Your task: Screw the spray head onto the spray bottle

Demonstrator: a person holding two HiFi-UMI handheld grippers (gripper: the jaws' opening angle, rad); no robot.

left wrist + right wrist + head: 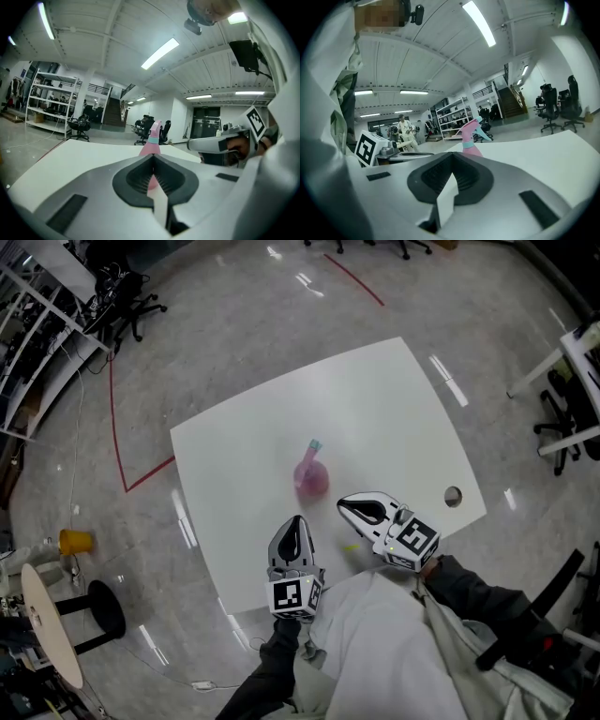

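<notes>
A pink spray bottle [311, 476] stands upright near the middle of the white table [375, 399]. Its spray head [314, 444], with a teal collar, sits on top of it. My left gripper [295, 520] hovers near the table's front edge, a short way in front of the bottle, shut and holding nothing. To the bottle's right is my right gripper [343, 505], also shut and holding nothing. In the left gripper view the bottle [152, 141] rises just beyond the shut left gripper [152, 158]. The right gripper view shows the bottle [471, 138] ahead of the shut right gripper [451, 157].
A round hole [453, 496] sits near the table's right edge. A small yellow-green bit [352, 547] lies on the table between the grippers. On the floor are red tape lines [117, 437], a yellow object [75, 541], a round side table [42, 624] at the left, and office chairs [562, 418] at the right.
</notes>
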